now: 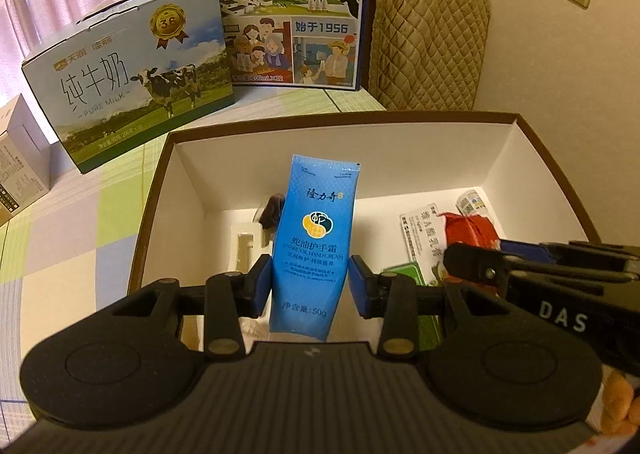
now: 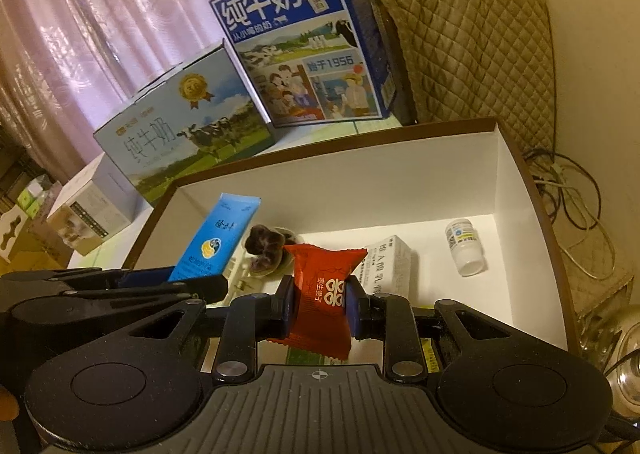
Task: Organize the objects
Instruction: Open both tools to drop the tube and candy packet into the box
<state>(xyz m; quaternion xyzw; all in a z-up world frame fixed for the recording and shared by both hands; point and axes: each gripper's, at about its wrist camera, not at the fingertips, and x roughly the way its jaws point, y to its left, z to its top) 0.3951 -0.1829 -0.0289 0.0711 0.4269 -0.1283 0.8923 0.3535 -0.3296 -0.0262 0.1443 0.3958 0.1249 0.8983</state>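
A blue hand cream tube (image 1: 312, 246) stands upright between my left gripper's (image 1: 311, 284) blue pads, and the gripper is shut on it above the near part of an open white box with a brown rim (image 1: 344, 120). My right gripper (image 2: 319, 304) is shut on a red snack packet (image 2: 320, 286) over the same box (image 2: 360, 134). From the right wrist, the tube (image 2: 212, 242) leans at the left, and from the left wrist the red packet (image 1: 468, 228) shows at the right. Both grippers hang side by side, close together.
On the box floor lie a white pill bottle (image 2: 464, 246), a white medicine carton (image 2: 390, 258), a dark lumpy item (image 2: 264, 246) and a green packet (image 1: 404, 270). Two milk cartons (image 1: 136, 74) (image 1: 292, 10) stand behind on the checked tablecloth. A quilted chair (image 1: 428, 38) and cables (image 2: 572, 206) are at the right.
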